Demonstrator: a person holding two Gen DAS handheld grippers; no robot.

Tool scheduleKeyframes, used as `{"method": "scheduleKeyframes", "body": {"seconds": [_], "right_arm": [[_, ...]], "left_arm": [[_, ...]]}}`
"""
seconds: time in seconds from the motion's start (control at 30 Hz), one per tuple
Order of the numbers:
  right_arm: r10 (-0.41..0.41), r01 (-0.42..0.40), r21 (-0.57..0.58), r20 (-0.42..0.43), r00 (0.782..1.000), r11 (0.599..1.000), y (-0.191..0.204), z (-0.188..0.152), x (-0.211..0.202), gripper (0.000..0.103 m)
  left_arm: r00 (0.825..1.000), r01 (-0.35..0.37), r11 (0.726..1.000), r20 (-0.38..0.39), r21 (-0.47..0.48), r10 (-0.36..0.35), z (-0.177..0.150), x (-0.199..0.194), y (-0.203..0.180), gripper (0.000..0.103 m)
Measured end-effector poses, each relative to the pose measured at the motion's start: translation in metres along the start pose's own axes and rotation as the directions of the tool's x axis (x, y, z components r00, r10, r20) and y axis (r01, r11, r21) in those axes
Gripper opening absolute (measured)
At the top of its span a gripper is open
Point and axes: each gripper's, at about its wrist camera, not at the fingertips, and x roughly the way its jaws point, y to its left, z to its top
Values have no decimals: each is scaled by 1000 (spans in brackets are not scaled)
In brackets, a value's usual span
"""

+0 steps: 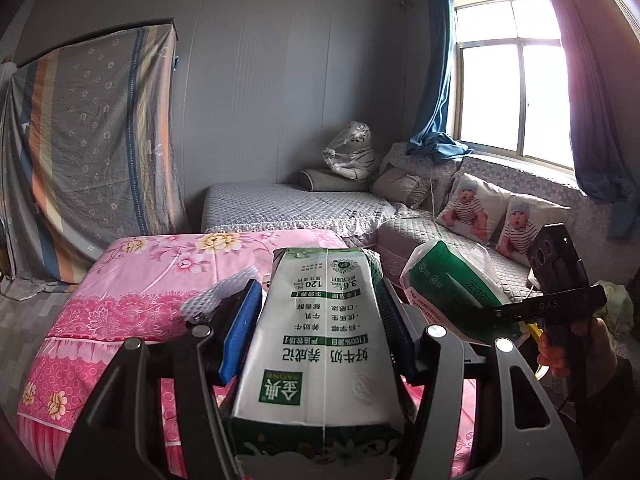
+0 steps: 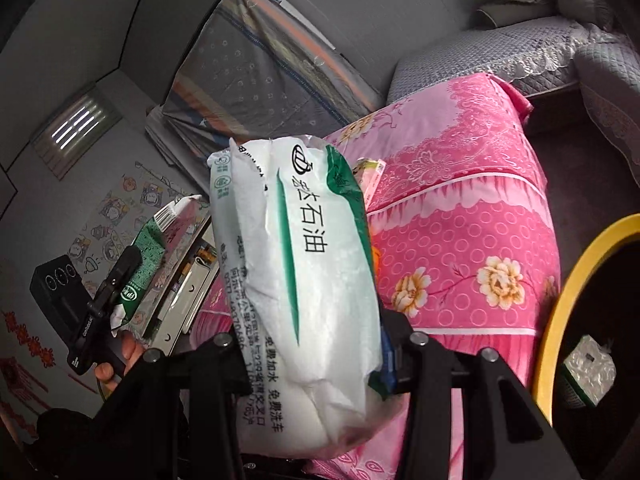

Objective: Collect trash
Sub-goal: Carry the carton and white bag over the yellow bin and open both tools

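Here the left gripper [image 1: 320, 312] is clamped on a white and green milk carton [image 1: 320, 344], its blue-padded fingers [image 1: 240, 332] pressing the carton's two sides, the printed face turned up toward the left wrist camera. In the right wrist view the right gripper [image 2: 316, 344] grasps a white plastic tissue pack [image 2: 296, 288] with green stripes and black lettering, held lengthwise between its jaws. Each tool shows in the other's view: the tissue pack [image 1: 448, 280] sits just right of the carton in the left view, with a hand [image 1: 576, 348] on the black handle, and the carton [image 2: 148, 264] appears at the left of the right view. Under both lies a pink floral cloth [image 1: 152, 280] with a white foam mesh sleeve [image 1: 216, 296] on it. At the right edge of the right wrist view a yellow-rimmed bin [image 2: 580, 280] holds a crumpled clear wrapper [image 2: 588, 368]. Farther off stand a grey quilted sofa [image 1: 288, 204], two baby-print cushions [image 1: 472, 208] and a bright window [image 1: 512, 80] with blue curtains.
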Motion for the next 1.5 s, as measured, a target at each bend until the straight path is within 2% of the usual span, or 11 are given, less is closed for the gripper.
{"method": "scheduleKeyframes", "body": {"seconds": [0.3,0.5,0.7,0.83,0.93,1.07,1.13,1.2,1.4,1.5], "right_arm": [[-81,66,125,122,989,990,-51,-16,-54,41],[-189,152,184,205,960,971,-73,-29,-89,41],[-290,226,246,269,919,943,-95,-39,-117,41],[-326,242,288,295,898,927,-111,-45,-130,41],[-387,289,320,307,869,902,-122,-49,-139,41],[-420,301,363,313,852,882,-138,-57,-149,41],[-456,331,381,310,834,863,-145,-60,-155,41],[-490,358,397,307,816,845,-151,-64,-158,41],[-530,379,445,288,797,812,-169,-70,-162,42],[-590,430,471,268,762,770,-176,-73,-162,42]], "left_arm": [[993,118,991,-9,67,-118,14,20,-52,56],[982,191,976,-20,102,-190,21,35,-88,56],[966,258,956,-53,139,-253,24,59,-126,56],[954,296,941,-88,164,-285,23,82,-154,56],[945,323,930,-112,173,-307,20,100,-172,56],[929,362,915,-143,176,-341,14,130,-197,56],[920,380,909,-169,172,-353,11,146,-209,56],[915,387,907,-191,168,-355,6,162,-218,56],[898,390,911,-276,136,-343,-14,211,-240,56],[890,388,914,-307,119,-338,-24,231,-244,56]]}}
